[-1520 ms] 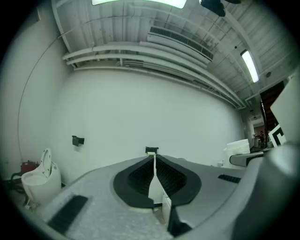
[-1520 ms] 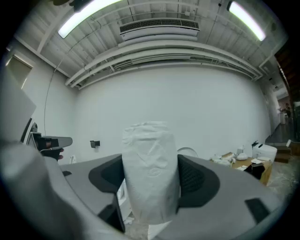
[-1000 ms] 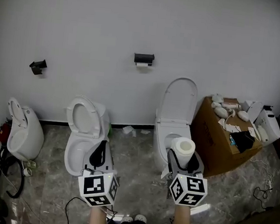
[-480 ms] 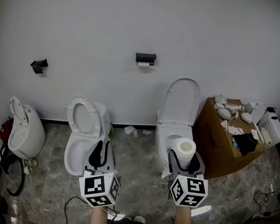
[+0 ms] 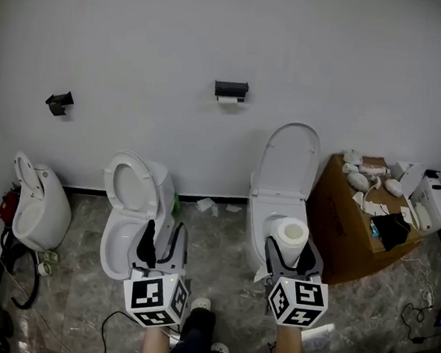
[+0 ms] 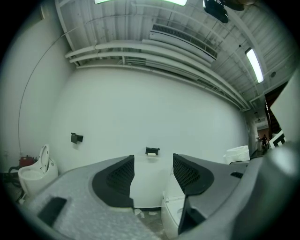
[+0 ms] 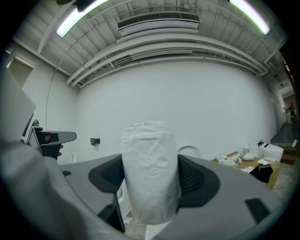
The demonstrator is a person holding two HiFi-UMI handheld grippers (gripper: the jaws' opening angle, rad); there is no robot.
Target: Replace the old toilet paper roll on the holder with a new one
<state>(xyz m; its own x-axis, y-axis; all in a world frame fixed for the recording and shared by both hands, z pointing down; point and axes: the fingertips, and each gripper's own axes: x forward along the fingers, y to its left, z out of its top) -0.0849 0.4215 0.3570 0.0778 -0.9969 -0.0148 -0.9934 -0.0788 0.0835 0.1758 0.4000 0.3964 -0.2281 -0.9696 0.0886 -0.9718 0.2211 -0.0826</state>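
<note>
A black holder (image 5: 230, 89) with a nearly spent white roll (image 5: 228, 100) under it hangs on the white wall, far ahead; it also shows small between the jaws in the left gripper view, as the holder (image 6: 152, 151). My right gripper (image 5: 291, 254) is shut on a new white toilet paper roll (image 5: 288, 238), held upright; the roll (image 7: 151, 171) fills the middle of the right gripper view. My left gripper (image 5: 162, 244) is low at the left; its jaws are opening and nothing is between them (image 6: 152, 176).
Three white toilets stand along the wall: left (image 5: 39, 204), middle (image 5: 132, 209), right with lid up (image 5: 286, 179). A cardboard box (image 5: 348, 224) with clutter is at the right. A second black fixture (image 5: 58, 103) is on the wall left. Cables lie on the stone floor.
The left gripper's jaws have gone from shut to apart. Both grippers moved slightly toward the wall. The right gripper still holds the new roll.
</note>
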